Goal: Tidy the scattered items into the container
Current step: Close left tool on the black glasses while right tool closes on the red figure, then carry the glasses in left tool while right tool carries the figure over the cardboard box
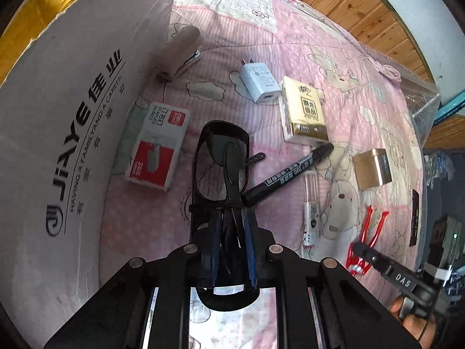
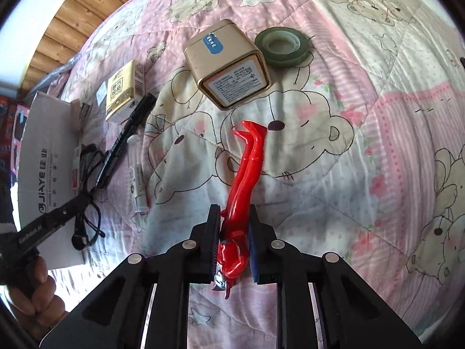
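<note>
On the bed, over a pink quilt (image 2: 363,122) printed with bears, the left gripper (image 1: 231,221) is clamped on a folded pair of black glasses (image 1: 222,163), its two fingers pressed against the frame so that the lenses stick out ahead, right beside the white cardboard box (image 1: 72,116) standing at the quilt's left side. The right gripper (image 2: 234,232) is closed around a red plastic tool (image 2: 247,160), whose forked tip rests forward on the quilt. Lying loose between them are a red-and-white staple box (image 1: 158,148) close to the cardboard box, a white charger plug (image 1: 260,81), a yellow tissue pack (image 1: 305,113) and a black marker (image 1: 290,171) touching that pack's near corner. A gold tin (image 2: 229,67) lies on its side farther toward the quilt's middle, with a green roll of tape (image 2: 282,46) just beside it. A beige stapler (image 1: 180,52) leans against the cardboard box's far corner.
</note>
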